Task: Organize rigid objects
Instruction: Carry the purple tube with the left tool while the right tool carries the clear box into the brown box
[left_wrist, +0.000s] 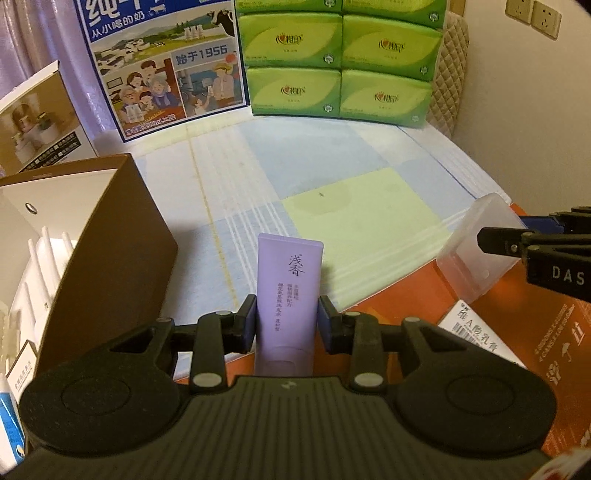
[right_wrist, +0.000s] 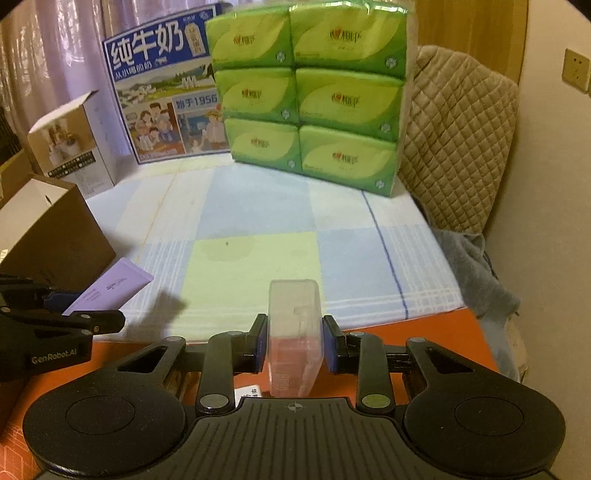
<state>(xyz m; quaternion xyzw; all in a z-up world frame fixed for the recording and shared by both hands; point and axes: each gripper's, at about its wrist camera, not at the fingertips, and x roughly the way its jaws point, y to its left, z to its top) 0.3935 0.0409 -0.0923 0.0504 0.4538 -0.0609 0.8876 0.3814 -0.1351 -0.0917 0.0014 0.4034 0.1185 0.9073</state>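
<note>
Purple tube (left_wrist: 286, 291), one, clamped in left claw (left_wrist: 287, 322); right claw (right_wrist: 294, 343) grips one clear box (right_wrist: 294, 336)

Six green tissue packs (right_wrist: 310, 96) (stacked), one purple tube (left_wrist: 286, 295), one clear case (right_wrist: 293, 332).

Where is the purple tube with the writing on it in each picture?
Left wrist view: the flat purple plastic tube stands bottom centre, clamped in the left tool.
Right wrist view: the same tube shows at the left edge, tilted, sticking out past the left tool.
Shared landmark: the stack of green tissue packs at the back.
</note>
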